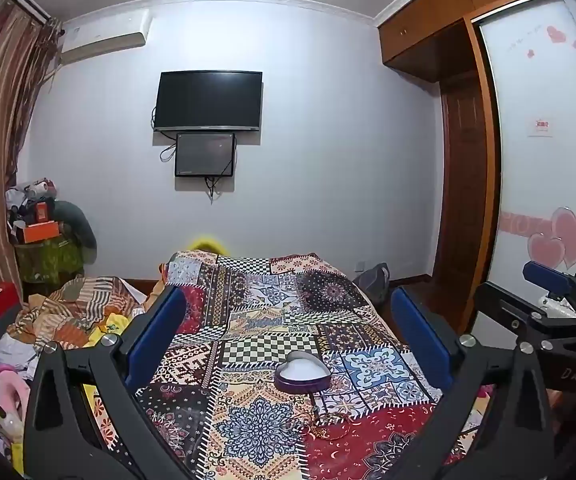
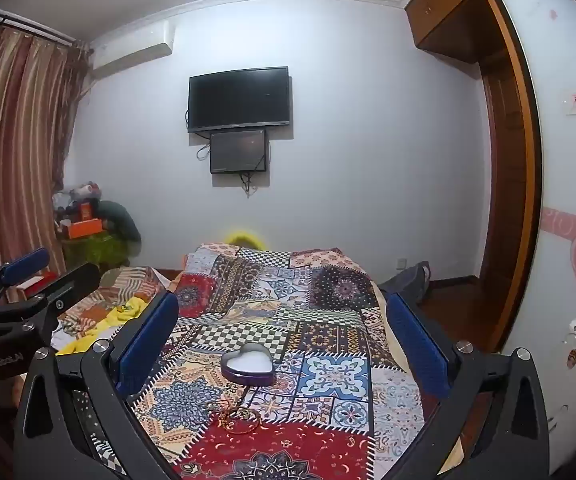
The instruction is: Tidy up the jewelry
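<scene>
You are at the approach step: both grippers (image 1: 288,344) (image 2: 284,340) spread, empty. Next, pinch the bracelets (image 2: 240,416) at 6 o'clock of the heart tin (image 2: 248,364).

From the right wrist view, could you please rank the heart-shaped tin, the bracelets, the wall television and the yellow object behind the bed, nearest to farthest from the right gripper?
1. Bracelets, on the patchwork cover just ahead of the right gripper.
2. Heart-shaped tin, open, mid-bed.
3. Yellow object, beyond the bed's far end.
4. Television, on the far wall.
</scene>
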Demonstrator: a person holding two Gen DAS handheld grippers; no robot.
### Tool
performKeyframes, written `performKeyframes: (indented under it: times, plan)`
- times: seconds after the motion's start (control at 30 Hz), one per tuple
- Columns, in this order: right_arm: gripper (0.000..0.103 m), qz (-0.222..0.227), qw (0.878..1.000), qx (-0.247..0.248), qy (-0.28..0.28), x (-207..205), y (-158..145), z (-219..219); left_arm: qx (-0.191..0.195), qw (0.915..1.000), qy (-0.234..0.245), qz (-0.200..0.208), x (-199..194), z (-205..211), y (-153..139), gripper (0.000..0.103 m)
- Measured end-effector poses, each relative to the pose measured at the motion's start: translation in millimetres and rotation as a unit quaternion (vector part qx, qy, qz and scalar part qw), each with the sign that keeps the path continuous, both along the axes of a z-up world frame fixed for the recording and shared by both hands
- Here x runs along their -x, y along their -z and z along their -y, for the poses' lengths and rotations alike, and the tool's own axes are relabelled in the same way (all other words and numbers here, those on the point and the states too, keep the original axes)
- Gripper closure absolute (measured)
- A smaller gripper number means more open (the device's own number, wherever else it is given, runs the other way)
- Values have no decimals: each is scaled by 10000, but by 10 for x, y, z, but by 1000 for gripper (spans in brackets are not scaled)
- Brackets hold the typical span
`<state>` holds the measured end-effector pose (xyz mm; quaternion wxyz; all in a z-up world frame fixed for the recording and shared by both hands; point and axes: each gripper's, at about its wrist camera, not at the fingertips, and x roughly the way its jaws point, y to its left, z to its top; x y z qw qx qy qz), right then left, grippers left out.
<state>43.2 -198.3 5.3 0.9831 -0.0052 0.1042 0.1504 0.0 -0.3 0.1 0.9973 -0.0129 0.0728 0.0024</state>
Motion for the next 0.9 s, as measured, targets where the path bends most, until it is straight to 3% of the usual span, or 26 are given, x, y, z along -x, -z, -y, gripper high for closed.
performKeyframes:
  times: [0.23, 0.6, 0.9]
  plan:
    - [0, 6, 10000, 5, 2, 0, 5, -12, -12, 10000, -79, 31, 66, 83, -14, 0]
    - [0, -28, 10000, 10, -8, 26, 23, -76, 215, 9996, -113, -151, -13, -235, 99, 0]
    - [0, -61, 10000, -7, -16, 30, 33, -55, 148, 9996, -109, -203, -50, -130, 86, 0]
